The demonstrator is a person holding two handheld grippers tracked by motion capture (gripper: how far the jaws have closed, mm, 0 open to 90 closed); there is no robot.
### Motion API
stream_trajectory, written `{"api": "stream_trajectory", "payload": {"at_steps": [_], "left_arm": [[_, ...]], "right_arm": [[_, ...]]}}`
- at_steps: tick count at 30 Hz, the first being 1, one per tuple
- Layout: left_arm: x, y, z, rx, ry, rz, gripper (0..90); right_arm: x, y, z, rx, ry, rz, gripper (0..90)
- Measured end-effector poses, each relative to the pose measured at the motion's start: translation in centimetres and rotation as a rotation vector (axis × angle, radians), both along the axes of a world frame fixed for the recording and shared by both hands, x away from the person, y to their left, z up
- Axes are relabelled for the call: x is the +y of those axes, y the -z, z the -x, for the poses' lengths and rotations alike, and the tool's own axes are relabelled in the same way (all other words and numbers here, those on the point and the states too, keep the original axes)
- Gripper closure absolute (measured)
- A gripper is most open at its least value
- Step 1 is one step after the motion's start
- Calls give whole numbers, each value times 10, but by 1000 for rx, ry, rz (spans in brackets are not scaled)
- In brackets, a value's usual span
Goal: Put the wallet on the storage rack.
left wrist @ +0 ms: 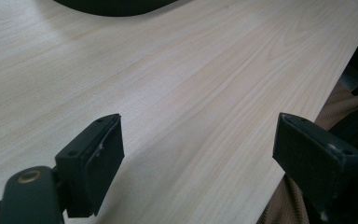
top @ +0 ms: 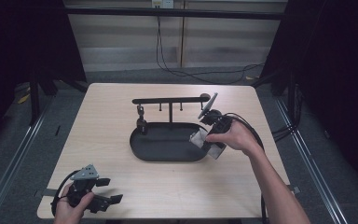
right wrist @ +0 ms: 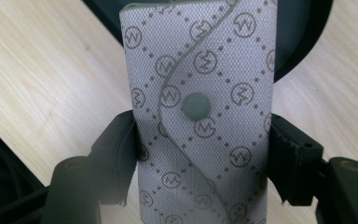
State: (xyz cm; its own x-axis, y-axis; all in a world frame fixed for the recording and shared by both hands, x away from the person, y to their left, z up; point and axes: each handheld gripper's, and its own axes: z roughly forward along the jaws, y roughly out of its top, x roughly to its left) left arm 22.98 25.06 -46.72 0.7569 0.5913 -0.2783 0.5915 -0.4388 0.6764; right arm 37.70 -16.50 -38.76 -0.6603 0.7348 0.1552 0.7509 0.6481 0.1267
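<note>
Grey patterned pouch (right wrist: 203, 116): clamped across its width in my right claw (right wrist: 203, 154), long axis toward twelve o'clock, apparently over the black tray (top: 168, 151).

The grey key pouch (right wrist: 200, 112) is a flat, oblong fabric case printed with a diamond grid of dots and round monogram marks. Its curved flap is closed by 1 round grey snap at the middle. It is pinched across its width between 2 black jaws, at the right end of the black oval tray (top: 168, 144), over its rim.
</note>
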Motion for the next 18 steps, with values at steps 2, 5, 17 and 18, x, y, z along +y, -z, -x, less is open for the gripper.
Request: {"api": "stream_trajectory", "payload": {"at_steps": [2, 5, 17, 18], "left_arm": [[0, 0, 0, 0, 1, -1, 162], [0, 0, 0, -1, -2, -1, 162], [0, 0, 0, 0, -2, 0, 162], [0, 0, 0, 2, -2, 0, 162]], "right_arm": [[-1, 0, -2, -9, 25, -9, 330], [-1, 0, -4, -8, 46, -17, 330], [-6, 7, -13, -14, 152, -62, 330], [-7, 8, -13, -13, 165, -67, 329]]}}
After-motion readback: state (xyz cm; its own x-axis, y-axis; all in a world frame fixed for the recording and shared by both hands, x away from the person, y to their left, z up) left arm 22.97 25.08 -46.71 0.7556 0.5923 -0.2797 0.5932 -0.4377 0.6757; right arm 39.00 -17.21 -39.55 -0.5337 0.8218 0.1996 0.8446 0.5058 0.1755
